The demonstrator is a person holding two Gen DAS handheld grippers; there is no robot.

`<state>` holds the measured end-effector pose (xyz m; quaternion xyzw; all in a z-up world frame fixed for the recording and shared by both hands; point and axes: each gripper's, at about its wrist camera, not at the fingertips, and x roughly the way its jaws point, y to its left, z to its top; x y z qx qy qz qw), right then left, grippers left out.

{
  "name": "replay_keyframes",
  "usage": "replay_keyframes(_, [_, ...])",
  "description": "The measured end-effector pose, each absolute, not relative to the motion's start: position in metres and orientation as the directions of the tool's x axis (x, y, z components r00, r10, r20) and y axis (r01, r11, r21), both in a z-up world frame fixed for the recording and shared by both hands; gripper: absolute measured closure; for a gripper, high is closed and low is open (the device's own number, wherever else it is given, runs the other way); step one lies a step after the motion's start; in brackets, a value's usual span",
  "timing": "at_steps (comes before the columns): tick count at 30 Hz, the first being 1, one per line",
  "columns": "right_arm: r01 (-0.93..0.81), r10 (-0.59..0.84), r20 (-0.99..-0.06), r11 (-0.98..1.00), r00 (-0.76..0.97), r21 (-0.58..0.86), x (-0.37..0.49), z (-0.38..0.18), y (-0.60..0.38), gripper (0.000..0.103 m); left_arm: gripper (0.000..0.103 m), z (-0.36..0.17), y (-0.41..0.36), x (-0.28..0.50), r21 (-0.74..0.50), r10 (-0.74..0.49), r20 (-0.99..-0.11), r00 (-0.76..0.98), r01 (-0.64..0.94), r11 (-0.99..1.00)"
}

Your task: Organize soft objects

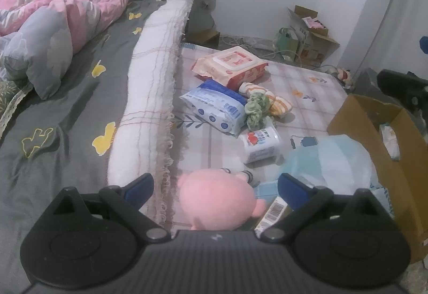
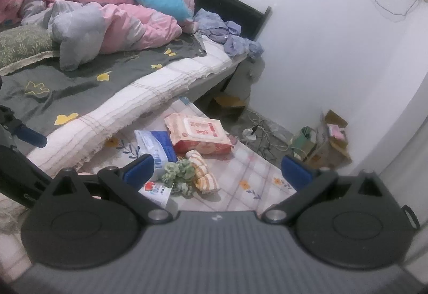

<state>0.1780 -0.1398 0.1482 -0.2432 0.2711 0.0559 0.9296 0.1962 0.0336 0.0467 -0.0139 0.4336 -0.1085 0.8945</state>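
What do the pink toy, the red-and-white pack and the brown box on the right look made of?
Pink toy: plush fabric, matte and fuzzy, rounded.
Red-and-white pack: glossy plastic film, creased, apparently with a rigid flip lid.
Brown box: plain cardboard, dull with folded flaps.

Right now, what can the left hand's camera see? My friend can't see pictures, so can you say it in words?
The open left gripper hovers above a pink plush toy lying on a checked floor mat beside a bed. Further along the mat lie wipe packs, a green scrunchie and striped socks, with a cardboard box at right.
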Motion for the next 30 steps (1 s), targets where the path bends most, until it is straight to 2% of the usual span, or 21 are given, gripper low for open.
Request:
replay_keyframes(16, [-0.223,-0.041,-0.546,0.886,0.837,-0.407,0.186,0.140,-0.150,0.001,0.003,0.046,0.030,0.199,-0.085,-0.179,-0.775,0.606,0.180,0.980])
replay_keyframes(19, [-0.222,-0.041,-0.548,0.887,0.836,-0.404,0.186,0.140,-0.151,0.001,0.003,0.047,0.027,0.198,-0.034,-0.134,-0.763,0.632,0.168,0.985])
replay_keyframes(23, [-0.222,-0.041,-0.553,0.890,0.832,-0.399,0.186,0.136,-0.154,0.001,0.000,0.052,0.022,0.194,0.123,0.008,-0.696,0.718,0.108,0.986])
replay_keyframes(30, [-0.222,-0.040,-0.556,0.891,0.830,-0.395,0.186,0.133,-0.156,0.001,0.000,0.057,0.025,0.197,0.147,0.042,-0.681,0.731,0.081,0.986])
